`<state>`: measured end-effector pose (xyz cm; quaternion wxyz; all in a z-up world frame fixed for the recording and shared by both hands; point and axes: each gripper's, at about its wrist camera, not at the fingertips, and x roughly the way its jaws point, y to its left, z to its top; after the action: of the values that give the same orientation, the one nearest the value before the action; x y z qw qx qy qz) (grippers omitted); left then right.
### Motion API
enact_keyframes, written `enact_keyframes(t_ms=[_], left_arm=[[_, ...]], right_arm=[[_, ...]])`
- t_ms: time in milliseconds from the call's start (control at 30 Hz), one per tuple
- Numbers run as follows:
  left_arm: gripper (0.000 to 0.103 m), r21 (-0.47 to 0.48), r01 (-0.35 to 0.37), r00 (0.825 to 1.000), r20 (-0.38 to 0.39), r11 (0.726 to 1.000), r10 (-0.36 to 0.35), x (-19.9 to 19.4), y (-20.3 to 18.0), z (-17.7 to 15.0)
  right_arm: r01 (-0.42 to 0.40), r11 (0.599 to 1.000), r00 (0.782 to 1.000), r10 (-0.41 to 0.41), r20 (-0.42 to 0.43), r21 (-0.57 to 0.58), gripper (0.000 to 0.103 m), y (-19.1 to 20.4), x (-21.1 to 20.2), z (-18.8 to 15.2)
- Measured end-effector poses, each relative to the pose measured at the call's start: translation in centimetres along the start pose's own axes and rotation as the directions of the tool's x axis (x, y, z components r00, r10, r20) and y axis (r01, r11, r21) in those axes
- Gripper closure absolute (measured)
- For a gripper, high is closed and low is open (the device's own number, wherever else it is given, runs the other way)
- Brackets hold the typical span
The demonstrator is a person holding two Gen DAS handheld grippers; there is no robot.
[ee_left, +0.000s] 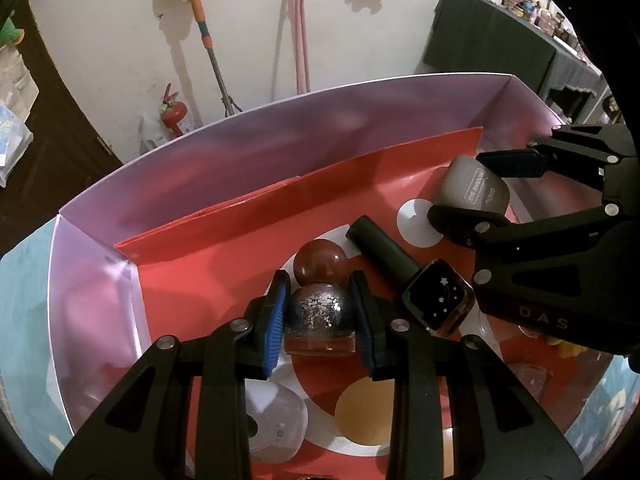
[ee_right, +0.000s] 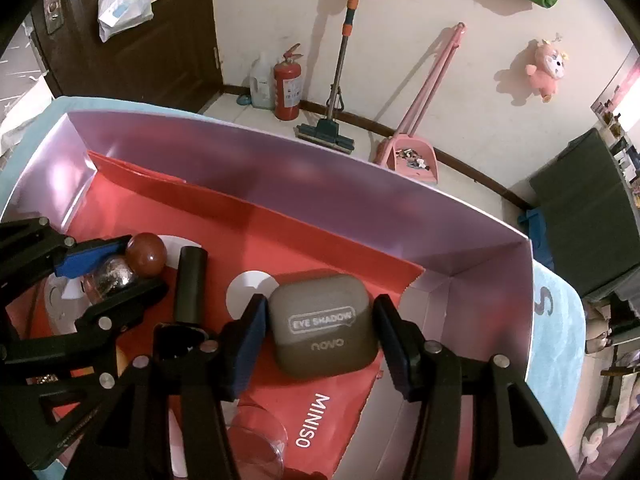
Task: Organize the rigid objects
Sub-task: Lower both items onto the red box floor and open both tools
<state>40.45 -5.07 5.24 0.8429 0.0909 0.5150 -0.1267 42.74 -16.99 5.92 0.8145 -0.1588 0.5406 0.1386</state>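
Observation:
A silver glitter polish bottle (ee_left: 318, 314) with a round cap stands on the red liner, and my left gripper (ee_left: 320, 284) is shut on that cap. Just beyond it sits a brown round-capped bottle (ee_left: 320, 266). To the right lies a black bottle with stars (ee_left: 438, 298), its long black cap pointing away. My right gripper (ee_right: 320, 302) is shut on a grey-brown eye shadow case (ee_right: 322, 326), low over the liner. From the left wrist view, the same case (ee_left: 474, 184) shows between the right gripper's fingers (ee_left: 508, 158). I cannot tell if the case touches the liner.
Everything sits in a lilac-walled box (ee_left: 280, 148) lined with a red paper bag (ee_right: 328, 236). A white rounded device (ee_left: 276, 420) and a clear glass item (ee_right: 256, 436) lie near the front. The box rests on a light blue cloth (ee_right: 560, 344).

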Motion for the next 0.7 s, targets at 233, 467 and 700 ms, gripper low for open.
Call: enact_keyframes(t_ms=[233,467,700], left_arm=[[0.074,0.003,-0.006,1.0,-0.004,1.0,0.006,-0.1,0.0,0.1],[0.074,0.014,-0.014,1.0,-0.008,1.0,0.014,-0.4,-0.4,0.3],[0.074,0.008,-0.01,1.0,0.015,1.0,0.01,-1.1,-0.2,0.4]], right_arm=[[0.001,1.0,1.0,-0.001,0.0,-0.002,0.046,-0.1,-0.1,0.0],[0.0,1.0,1.0,0.0,-0.001,-0.002,0.046,-0.1,-0.1,0.0],[-0.002,1.0,1.0,0.002,0.0,-0.001,0.045,-0.2,-0.2,0.0]])
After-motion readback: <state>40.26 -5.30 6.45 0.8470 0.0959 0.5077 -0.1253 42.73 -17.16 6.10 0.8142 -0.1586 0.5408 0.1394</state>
